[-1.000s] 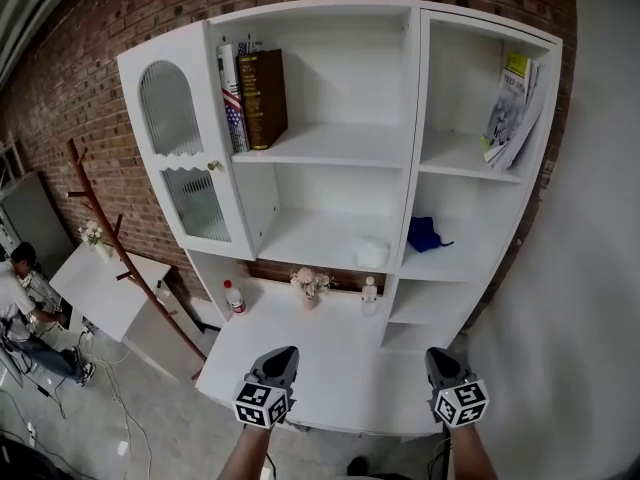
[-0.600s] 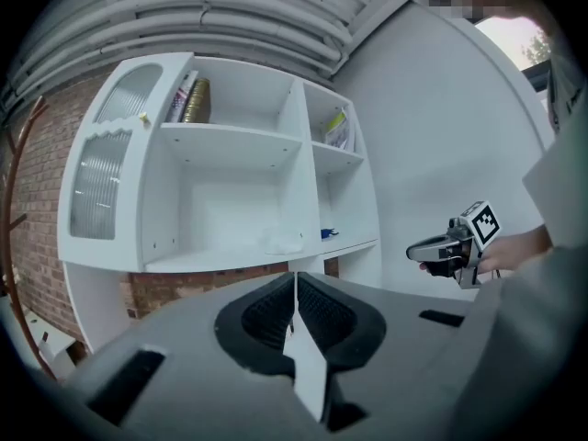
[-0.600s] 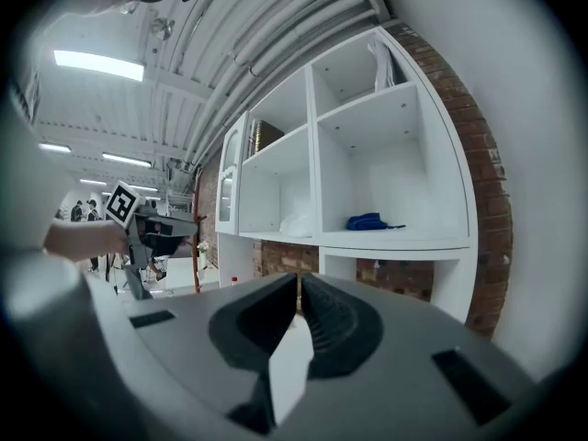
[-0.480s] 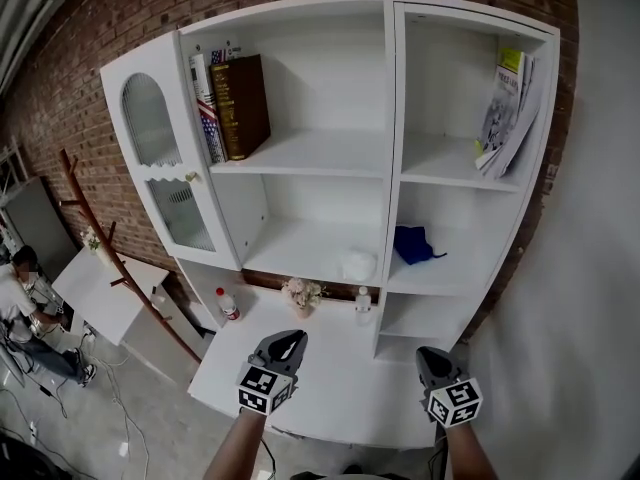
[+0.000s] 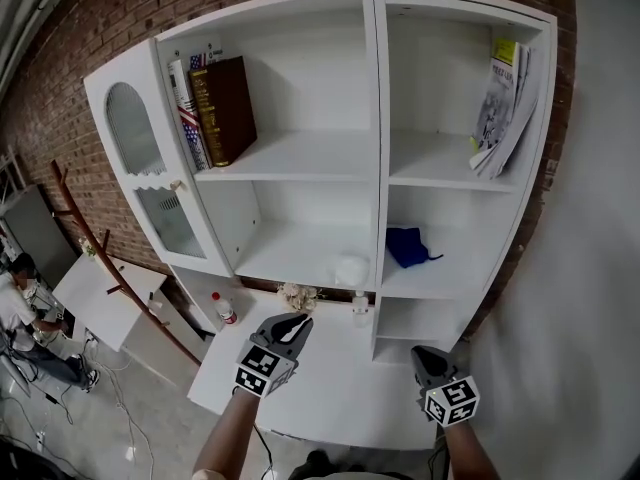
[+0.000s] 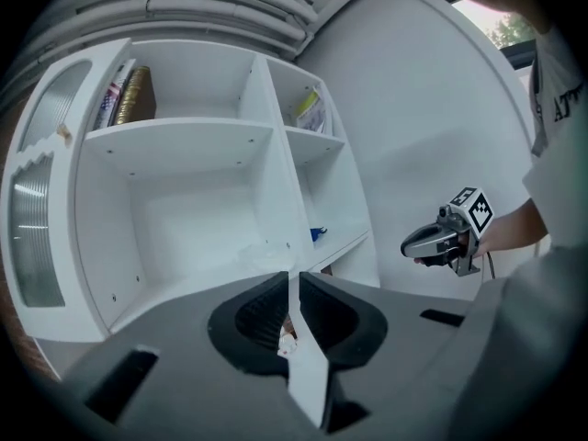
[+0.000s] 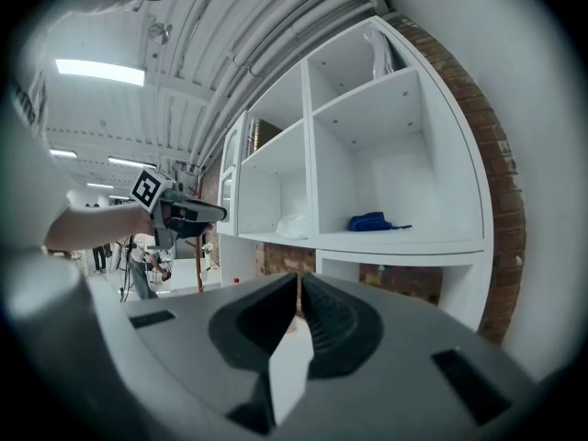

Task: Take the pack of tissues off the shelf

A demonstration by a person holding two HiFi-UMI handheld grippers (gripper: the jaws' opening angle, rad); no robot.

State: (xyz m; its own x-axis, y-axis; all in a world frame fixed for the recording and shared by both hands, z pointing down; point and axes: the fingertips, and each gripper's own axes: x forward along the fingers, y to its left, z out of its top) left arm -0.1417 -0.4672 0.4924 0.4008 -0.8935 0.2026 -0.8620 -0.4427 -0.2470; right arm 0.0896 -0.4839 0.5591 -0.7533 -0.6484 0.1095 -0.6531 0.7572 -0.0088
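Note:
The pack of tissues (image 5: 351, 268) is a soft white bundle on the middle shelf of the white shelf unit (image 5: 372, 138), close to the upright divider. It also shows in the left gripper view (image 6: 260, 252) and in the right gripper view (image 7: 292, 225). My left gripper (image 5: 294, 325) is raised over the desk top, below and left of the pack, its jaws shut and empty. My right gripper (image 5: 421, 356) hangs lower, in front of the right-hand compartments, also shut with nothing in it. Both are well short of the shelf.
A blue cloth (image 5: 404, 247) lies in the right compartment beside the pack. Books (image 5: 215, 108) stand top left, magazines (image 5: 500, 98) top right. The glass door (image 5: 140, 168) is swung open to the left. Two bottles (image 5: 226, 309) (image 5: 360, 303) and small flowers (image 5: 297, 296) stand on the desk.
My left gripper has risen and gone forward towards the shelf, rolling a little. The right gripper has shifted only slightly. The shelf unit looms larger and further left in the head view.

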